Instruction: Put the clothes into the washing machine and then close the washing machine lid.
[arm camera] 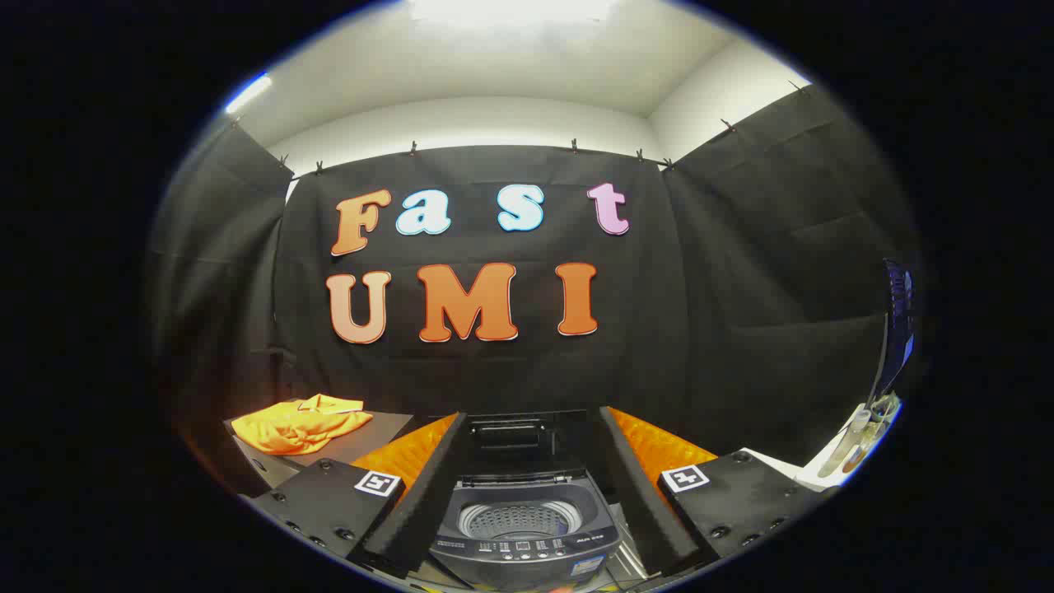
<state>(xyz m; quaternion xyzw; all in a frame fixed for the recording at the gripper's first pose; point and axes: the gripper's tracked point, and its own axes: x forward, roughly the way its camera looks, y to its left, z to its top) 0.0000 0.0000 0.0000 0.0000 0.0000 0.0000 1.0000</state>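
The gripper (527, 486) hangs over a small top-loading washing machine (524, 535), its two fingers (428, 486) spread wide apart and holding nothing; the machine sits squarely in the gap between them, just ahead of the tips. The washing machine lid (512, 436) stands raised at the back, tilted up toward the booth's black cloth wall (741, 272), and its dark surface blends into that cloth so its upper edge is hard to trace. Below it the round drum (517, 520) lies open, its perforated metal wall visible, though the bottom of the drum is cut off by the front rim and what may lie inside cannot be told. A control panel (520, 548) with a row of small buttons runs along the front of the machine; its markings are too small to make out. The nearest edge of the machine and whatever it stands on are lost beneath the fingers. The clothes, a crumpled orange garment (298, 424), rest on a dark table (379, 428) off to the left, beyond the left finger and well apart from the machine. Far to the right a pale surface (774, 465) carries some slim upright objects (860, 436), too distorted to identify.
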